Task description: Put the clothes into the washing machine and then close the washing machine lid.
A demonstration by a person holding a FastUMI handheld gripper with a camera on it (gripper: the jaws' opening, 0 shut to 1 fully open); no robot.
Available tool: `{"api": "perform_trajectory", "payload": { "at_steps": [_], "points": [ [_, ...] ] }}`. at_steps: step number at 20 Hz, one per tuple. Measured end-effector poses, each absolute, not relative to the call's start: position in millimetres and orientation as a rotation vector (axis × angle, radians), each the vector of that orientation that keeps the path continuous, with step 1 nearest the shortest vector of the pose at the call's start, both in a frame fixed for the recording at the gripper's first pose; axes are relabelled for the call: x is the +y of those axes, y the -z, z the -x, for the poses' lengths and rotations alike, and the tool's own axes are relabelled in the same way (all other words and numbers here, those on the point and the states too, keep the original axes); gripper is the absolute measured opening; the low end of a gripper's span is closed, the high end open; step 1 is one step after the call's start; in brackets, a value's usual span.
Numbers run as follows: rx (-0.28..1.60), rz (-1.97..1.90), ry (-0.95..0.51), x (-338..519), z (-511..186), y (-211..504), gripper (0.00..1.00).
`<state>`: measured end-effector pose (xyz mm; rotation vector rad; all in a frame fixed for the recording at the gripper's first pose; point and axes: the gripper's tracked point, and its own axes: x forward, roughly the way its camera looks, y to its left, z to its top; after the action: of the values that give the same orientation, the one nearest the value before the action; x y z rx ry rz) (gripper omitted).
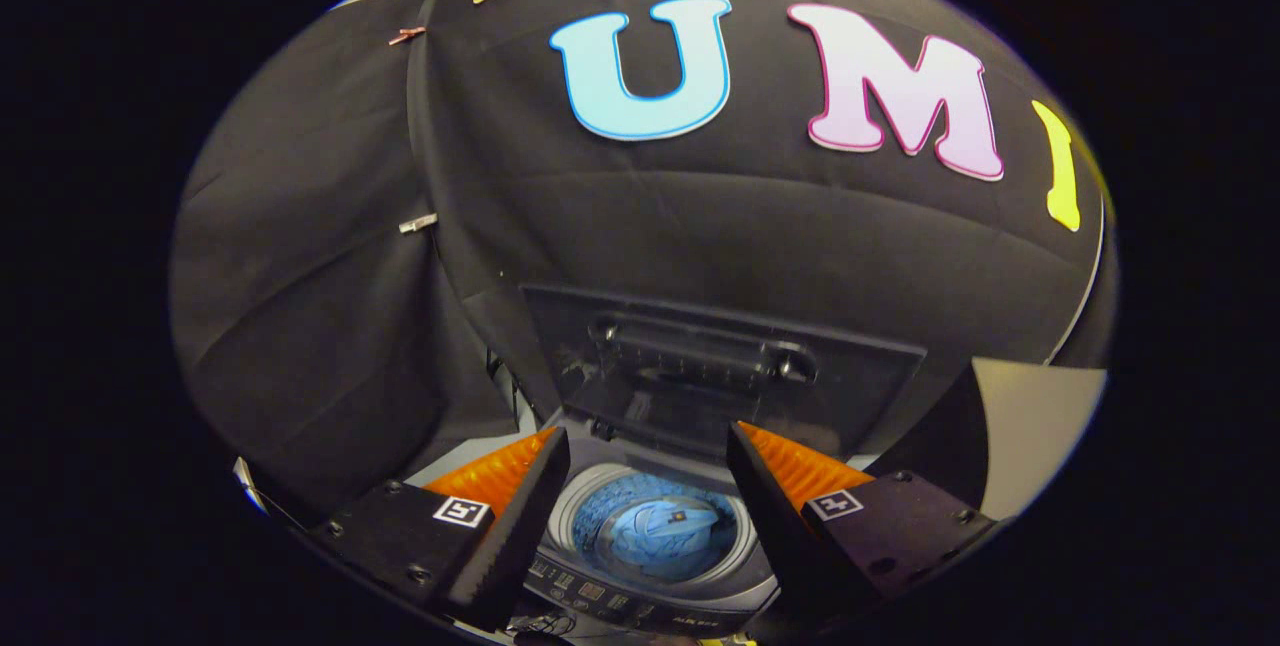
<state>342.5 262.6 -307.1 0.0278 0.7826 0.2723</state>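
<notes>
A small top-loading washing machine (640, 598) stands below and just ahead of my fingers. A blue piece of clothing (652, 528) lies crumpled inside its drum. The dark lid (715, 366) is raised upright behind the opening, leaning toward the black cloth wall. My gripper (648, 481) hovers above the drum, open, with a wide gap and nothing held between the fingers. The clothing shows through that gap, well below the fingertips.
A control panel (600, 594) with buttons runs along the machine's near edge. Black cloth hangs close behind and to the left of the machine. A pale wall or floor patch (1030, 426) shows to the right.
</notes>
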Motion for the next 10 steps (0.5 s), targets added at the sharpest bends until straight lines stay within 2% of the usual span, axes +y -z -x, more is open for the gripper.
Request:
{"api": "perform_trajectory", "payload": {
  "at_steps": [10],
  "points": [
    [0.678, -0.059, -0.227, 238.9, -438.9, 295.3, 0.99]
  ]
}}
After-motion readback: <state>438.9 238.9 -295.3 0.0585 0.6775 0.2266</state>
